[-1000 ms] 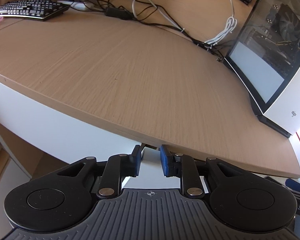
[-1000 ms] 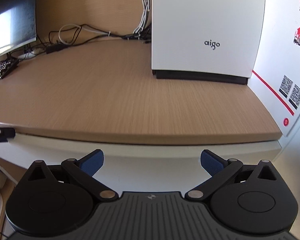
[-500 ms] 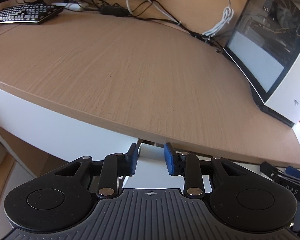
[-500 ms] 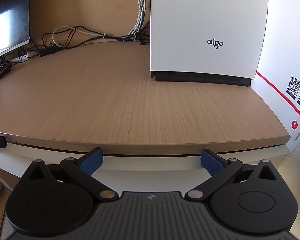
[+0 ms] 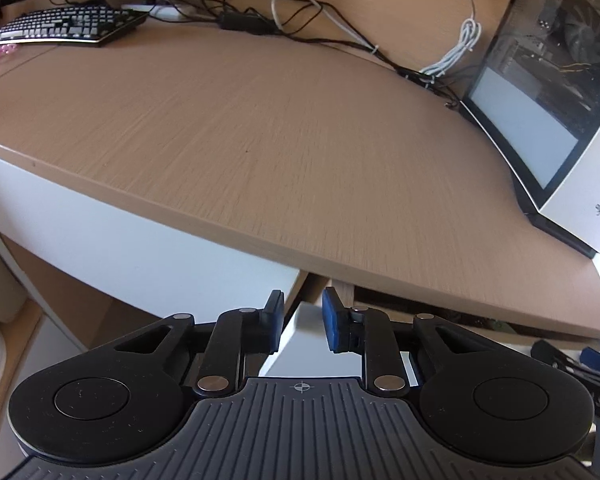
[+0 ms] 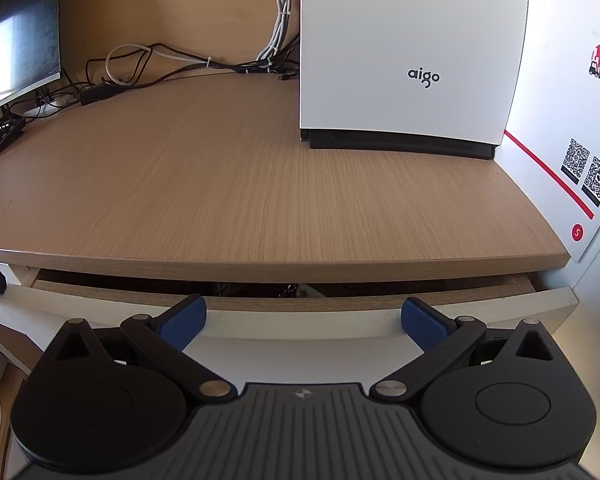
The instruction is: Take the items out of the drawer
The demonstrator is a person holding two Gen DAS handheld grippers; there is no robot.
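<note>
The white-fronted drawer with pale wood sides sits just under the near edge of the light wood-grain desk top, pulled part-way out. Its long axis runs left to right along the desk edge, and its front panel faces toward the cameras. A dark slot shows between drawer front and desk, and small objects lie in there, too shadowed to make out.

The left gripper has its blue-padded fingers drawn close together around the left end of that white front. The corner of the panel sits between the pads, but the gap beside each pad is unclear, so whether they actually pinch it cannot be told.

Over on the right, the right gripper hangs just in front of the middle of the drawer front, its blue pads spread wide and holding nothing.

On the desk, far right, a white computer case with a black base and the word "aigo" stands upright. Tangled black and white cables trail along the far edge. At far left there is a dark curved monitor and a black keyboard with pale keys. A white board with red markings and QR codes stands to the right of the case.
</note>
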